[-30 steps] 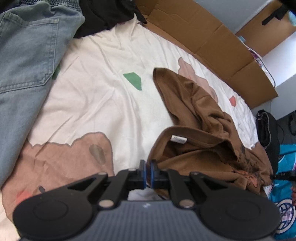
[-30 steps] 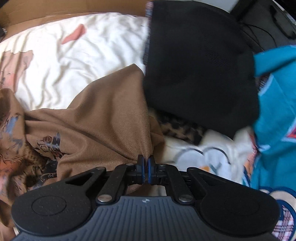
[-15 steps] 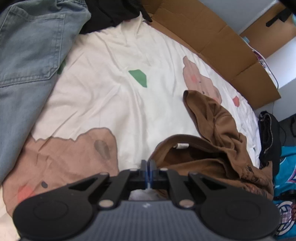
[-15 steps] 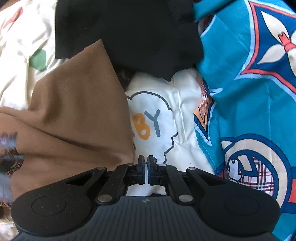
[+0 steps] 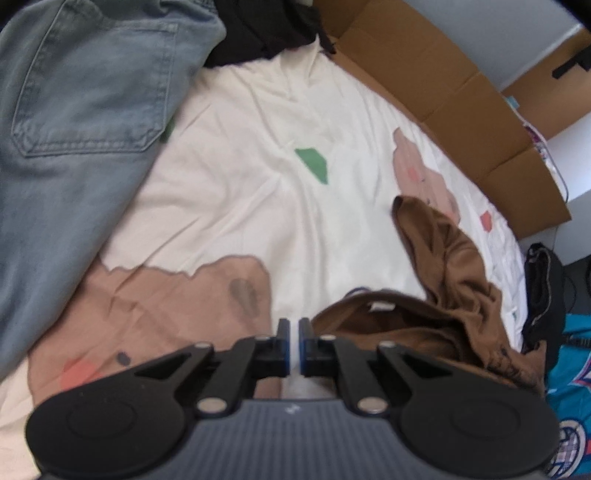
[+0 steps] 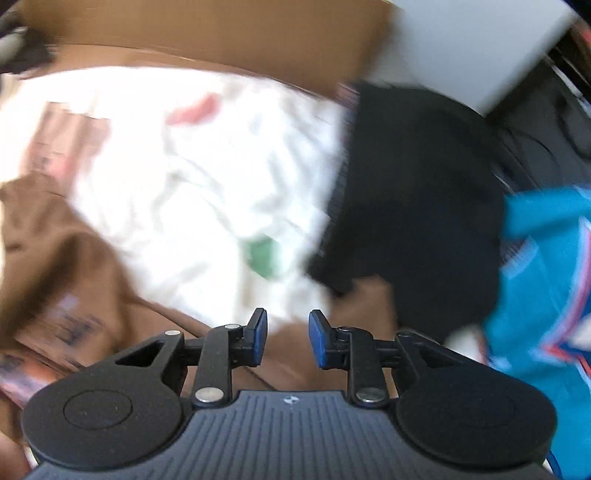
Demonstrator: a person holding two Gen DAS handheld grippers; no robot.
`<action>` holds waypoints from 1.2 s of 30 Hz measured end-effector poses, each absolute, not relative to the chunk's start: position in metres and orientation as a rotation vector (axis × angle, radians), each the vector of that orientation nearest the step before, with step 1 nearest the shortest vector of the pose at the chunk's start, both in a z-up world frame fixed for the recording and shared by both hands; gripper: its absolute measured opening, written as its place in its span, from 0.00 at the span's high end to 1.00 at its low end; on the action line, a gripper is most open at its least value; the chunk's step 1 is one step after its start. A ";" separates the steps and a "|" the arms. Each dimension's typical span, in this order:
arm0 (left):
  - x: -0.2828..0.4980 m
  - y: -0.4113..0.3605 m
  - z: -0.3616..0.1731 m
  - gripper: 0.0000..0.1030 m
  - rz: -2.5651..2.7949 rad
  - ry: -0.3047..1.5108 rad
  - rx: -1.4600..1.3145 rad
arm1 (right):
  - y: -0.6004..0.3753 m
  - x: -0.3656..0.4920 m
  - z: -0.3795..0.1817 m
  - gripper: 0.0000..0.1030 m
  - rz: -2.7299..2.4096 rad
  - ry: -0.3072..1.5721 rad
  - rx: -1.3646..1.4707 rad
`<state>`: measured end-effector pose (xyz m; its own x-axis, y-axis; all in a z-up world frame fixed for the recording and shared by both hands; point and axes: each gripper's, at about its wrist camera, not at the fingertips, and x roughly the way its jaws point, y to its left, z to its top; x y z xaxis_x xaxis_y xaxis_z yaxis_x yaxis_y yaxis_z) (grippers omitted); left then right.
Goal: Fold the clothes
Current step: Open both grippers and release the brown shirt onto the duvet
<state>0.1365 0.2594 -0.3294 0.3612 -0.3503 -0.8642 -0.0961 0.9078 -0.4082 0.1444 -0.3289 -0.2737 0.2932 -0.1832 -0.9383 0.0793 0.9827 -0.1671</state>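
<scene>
A crumpled brown T-shirt [image 5: 454, 266] lies on the white patterned bed sheet [image 5: 240, 184], its collar and label facing me. My left gripper [image 5: 294, 343] hovers just left of the collar, its fingers parted by a narrow gap through which the sheet shows; no cloth is between them. The right wrist view is motion-blurred. There my right gripper [image 6: 287, 338] stands open above a flat part of the brown T-shirt [image 6: 55, 258], holding nothing.
Blue jeans [image 5: 74, 147] cover the left of the bed, with dark clothes [image 5: 258, 29] behind them. Cardboard [image 5: 443, 92] lines the far edge. A black garment [image 6: 413, 192] and a teal printed one [image 6: 546, 277] lie at the right.
Both grippers had pinched the brown shirt and dragged it right. Now the right gripper has opened wide, the left fingers have parted slightly, and the shirt lies loose.
</scene>
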 end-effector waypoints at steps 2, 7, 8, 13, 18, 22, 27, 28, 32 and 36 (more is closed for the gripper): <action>0.134 0.261 -0.333 0.93 -0.165 1.215 -0.435 | -0.305 0.161 -0.276 0.69 -0.098 1.254 -0.112; 0.133 0.260 -0.337 0.88 -0.153 1.215 -0.441 | -0.246 0.197 -0.284 0.66 0.092 1.235 -0.179; 0.134 0.259 -0.337 0.88 -0.150 1.213 -0.440 | -0.234 0.205 -0.285 0.64 0.131 1.230 -0.194; 0.137 0.257 -0.342 0.80 -0.142 1.211 -0.461 | -0.180 0.237 -0.294 0.54 0.312 1.212 -0.273; 0.136 0.249 -0.350 0.76 -0.150 1.234 -0.492 | -0.144 0.267 -0.305 0.50 0.423 1.211 -0.330; 0.135 0.241 -0.354 0.70 -0.169 1.246 -0.490 | -0.133 0.286 -0.314 0.49 0.428 1.223 -0.309; 0.134 0.233 -0.359 0.45 -0.199 1.254 -0.501 | -0.123 0.300 -0.327 0.43 0.429 1.242 -0.278; 0.133 0.231 -0.360 0.43 -0.209 1.256 -0.501 | -0.120 0.302 -0.331 0.40 0.429 1.250 -0.278; 0.131 0.224 -0.368 0.42 -0.238 1.271 -0.541 | -0.109 0.307 -0.356 0.39 0.418 1.310 -0.300; 0.131 0.215 -0.372 0.44 -0.253 1.280 -0.539 | -0.121 0.308 -0.371 0.96 0.360 1.345 -0.263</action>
